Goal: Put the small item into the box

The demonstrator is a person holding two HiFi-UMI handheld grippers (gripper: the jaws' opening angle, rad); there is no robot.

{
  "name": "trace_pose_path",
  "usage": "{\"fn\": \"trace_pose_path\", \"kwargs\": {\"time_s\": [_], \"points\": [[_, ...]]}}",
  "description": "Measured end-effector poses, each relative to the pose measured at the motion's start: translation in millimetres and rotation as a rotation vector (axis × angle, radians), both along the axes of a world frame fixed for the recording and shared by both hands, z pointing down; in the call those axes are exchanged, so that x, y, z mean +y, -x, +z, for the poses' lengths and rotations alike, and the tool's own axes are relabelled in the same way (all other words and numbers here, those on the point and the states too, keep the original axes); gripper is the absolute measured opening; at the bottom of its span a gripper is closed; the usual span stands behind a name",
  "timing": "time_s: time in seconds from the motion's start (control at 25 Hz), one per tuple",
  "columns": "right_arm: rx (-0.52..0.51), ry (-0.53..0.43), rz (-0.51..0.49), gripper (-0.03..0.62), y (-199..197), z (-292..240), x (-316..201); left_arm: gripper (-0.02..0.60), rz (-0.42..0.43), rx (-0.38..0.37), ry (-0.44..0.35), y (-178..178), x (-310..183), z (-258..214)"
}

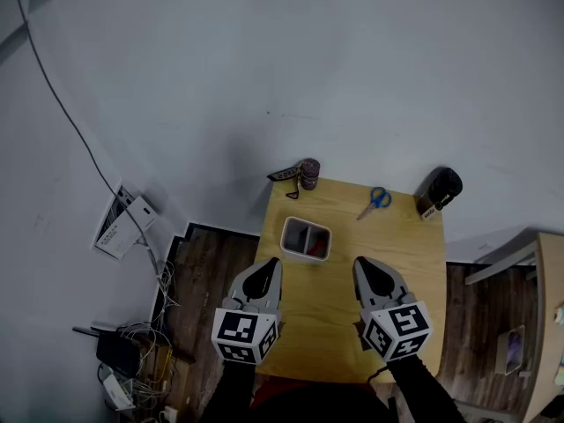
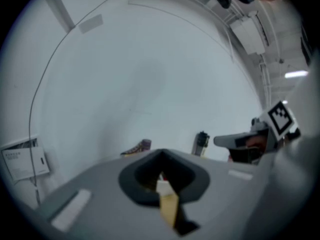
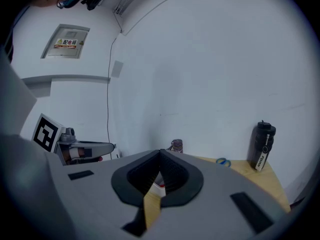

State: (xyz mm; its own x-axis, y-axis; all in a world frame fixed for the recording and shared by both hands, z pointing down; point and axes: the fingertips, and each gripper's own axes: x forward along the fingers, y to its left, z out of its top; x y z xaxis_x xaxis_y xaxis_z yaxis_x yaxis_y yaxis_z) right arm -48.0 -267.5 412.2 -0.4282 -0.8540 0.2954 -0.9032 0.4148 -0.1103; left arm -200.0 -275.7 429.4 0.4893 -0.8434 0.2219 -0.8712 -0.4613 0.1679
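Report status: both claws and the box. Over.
Left claw shut, empty. Right claw shut, empty. Box ahead on table, untouched. Nothing between claws and box.

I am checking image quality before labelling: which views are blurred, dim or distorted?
Head view: dim and bluish but fairly sharp; the scissors and the box read clearly. Left gripper view: soft blur everywhere, the bottle smeared, dark vignette at the corners. Right gripper view: sharper, yet fisheye bends the wall cable.
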Motion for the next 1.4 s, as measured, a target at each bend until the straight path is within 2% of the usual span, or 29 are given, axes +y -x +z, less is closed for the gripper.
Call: {"fn": "trace_pose_path", "kwargs": {"time_s": [0.4,1.4], "points": [[-0.035,-0.035,-0.046,0.008,-9,-16,16,0.003,-0.035,0.003,-0.028,-4,23,-16],[-0.096,-0.12,-0.094,0.008,-75,-47,92,0.003,-0.072,-0.029,-0.083,-59,98,-46]]}}
